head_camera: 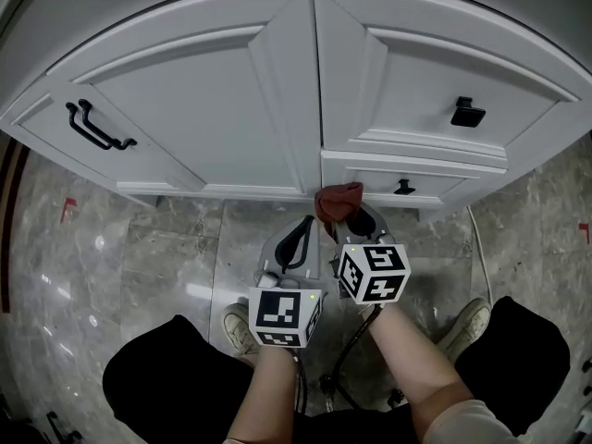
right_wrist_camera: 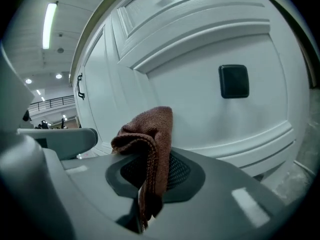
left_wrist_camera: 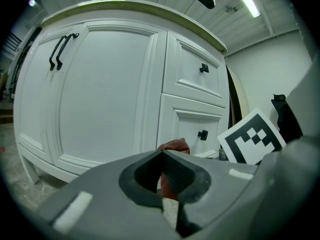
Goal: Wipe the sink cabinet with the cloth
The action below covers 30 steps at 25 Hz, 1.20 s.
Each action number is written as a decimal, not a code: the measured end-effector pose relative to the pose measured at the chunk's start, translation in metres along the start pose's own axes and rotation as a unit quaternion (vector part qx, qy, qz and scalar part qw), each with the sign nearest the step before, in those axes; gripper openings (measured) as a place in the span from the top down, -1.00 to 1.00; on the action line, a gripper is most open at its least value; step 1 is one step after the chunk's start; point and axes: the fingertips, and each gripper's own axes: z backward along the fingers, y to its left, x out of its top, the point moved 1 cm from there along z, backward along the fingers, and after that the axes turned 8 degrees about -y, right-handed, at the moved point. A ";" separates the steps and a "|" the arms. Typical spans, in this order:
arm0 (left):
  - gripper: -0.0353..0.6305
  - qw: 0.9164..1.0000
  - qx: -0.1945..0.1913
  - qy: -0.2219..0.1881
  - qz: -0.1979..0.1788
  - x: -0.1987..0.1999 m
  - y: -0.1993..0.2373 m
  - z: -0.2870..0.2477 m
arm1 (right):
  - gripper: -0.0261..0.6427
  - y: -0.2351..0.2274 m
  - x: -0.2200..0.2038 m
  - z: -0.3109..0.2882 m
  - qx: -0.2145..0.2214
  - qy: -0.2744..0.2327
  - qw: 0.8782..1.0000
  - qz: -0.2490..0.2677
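On the smooth, white, panelled sink cabinet (head_camera: pixel 231 109), two black bar handles (head_camera: pixel 97 126) are being shown on the left door. Before the cabinet's base edge, the left tool (head_camera: pixel 303 225) is being kept clenched on nothing, clear of the door. At the cabinet's lower drawer, left of its square black knob (head_camera: pixel 403 188), a bunched rust-brown terry cloth (head_camera: pixel 339 199) is being gripped by the right tool (head_camera: pixel 344 218). Whether it touches the drawer cannot be told. Glossy grey marble floor (head_camera: pixel 139 257) is being left open along the cabinet's foot.

The left claw (left_wrist_camera: pixel 163 158), jaws together and empty, faces the white sink cabinet (left_wrist_camera: pixel 105 84) and brown cloth (left_wrist_camera: pixel 176 145).
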 end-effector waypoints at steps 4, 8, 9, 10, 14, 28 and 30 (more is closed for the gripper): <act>0.89 1.000 -0.001 0.006 0.006 -0.006 -0.003 -0.003 | 0.68 -0.021 -0.001 0.008 -0.027 0.009 1.000 0.002; 0.89 1.000 -0.010 0.011 0.004 -0.008 -0.014 -0.009 | 0.67 -0.056 0.004 0.023 -0.062 0.001 0.998 -0.011; 0.89 1.000 -0.012 0.011 0.004 -0.009 -0.017 -0.011 | 0.67 -0.060 0.006 0.026 -0.065 0.001 0.998 -0.007; 0.89 1.000 -0.014 0.011 0.003 -0.009 -0.020 -0.013 | 0.67 -0.064 0.007 0.028 -0.068 0.001 0.998 -0.004; 0.89 1.000 -0.027 0.012 0.003 -0.010 -0.038 -0.023 | 0.67 -0.084 0.013 0.040 -0.084 -0.002 0.996 -0.005; 0.89 0.997 -0.075 0.011 -0.005 -0.011 -0.100 -0.057 | 0.67 -0.172 0.035 0.092 -0.148 -0.007 0.989 0.010; 0.89 0.997 -0.078 0.011 -0.004 -0.011 -0.107 -0.061 | 0.67 -0.181 0.036 0.098 -0.149 -0.002 0.989 0.015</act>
